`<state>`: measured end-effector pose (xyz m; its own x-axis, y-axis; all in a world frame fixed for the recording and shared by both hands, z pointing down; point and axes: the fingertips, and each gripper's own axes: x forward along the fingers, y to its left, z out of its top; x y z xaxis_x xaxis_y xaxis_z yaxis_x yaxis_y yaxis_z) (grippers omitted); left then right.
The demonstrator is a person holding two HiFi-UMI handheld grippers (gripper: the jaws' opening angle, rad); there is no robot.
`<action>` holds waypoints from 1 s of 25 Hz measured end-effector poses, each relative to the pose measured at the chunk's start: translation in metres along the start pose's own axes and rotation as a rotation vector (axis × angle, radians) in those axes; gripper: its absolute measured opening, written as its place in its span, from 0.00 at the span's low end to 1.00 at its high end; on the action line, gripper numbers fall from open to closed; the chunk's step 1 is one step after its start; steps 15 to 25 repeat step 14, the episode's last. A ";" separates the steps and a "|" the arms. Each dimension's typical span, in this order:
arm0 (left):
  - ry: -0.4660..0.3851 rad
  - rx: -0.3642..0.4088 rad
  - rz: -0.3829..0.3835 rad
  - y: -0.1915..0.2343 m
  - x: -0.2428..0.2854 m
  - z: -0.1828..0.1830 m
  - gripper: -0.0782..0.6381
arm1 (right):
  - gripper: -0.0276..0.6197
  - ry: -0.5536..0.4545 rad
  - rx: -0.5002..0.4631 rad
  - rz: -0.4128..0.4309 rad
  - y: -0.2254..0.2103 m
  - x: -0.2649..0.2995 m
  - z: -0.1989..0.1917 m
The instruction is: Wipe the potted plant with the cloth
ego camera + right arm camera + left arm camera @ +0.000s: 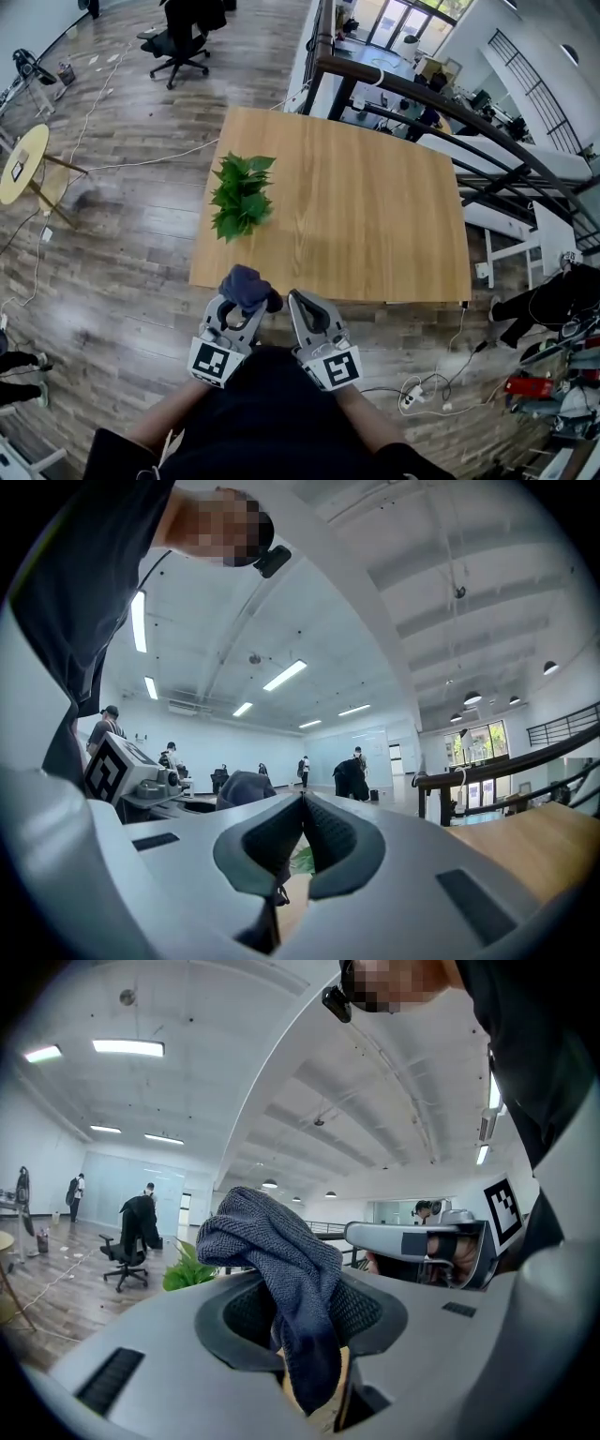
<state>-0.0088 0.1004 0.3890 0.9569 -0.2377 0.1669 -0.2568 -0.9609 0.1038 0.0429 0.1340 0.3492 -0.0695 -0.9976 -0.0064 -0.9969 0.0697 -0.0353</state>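
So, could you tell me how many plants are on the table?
1: the potted plant sits near the wooden table's left edge in the head view. None seems hidden.

no words, brands or numbers legible, only patterned square markers (214, 362) on two cubes (339, 367)

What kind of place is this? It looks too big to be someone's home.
Probably a big open-plan office or lab: a swivel office chair, strip lights overhead, and a black railing behind the wooden table.

Wood-plank floor (122, 248), office chair (178, 47) – railing (422, 94) rt, maybe glass doors (398, 19).
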 end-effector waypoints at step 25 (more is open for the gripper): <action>-0.023 0.008 -0.021 0.010 -0.014 -0.001 0.34 | 0.07 -0.018 0.007 -0.028 0.013 0.013 0.001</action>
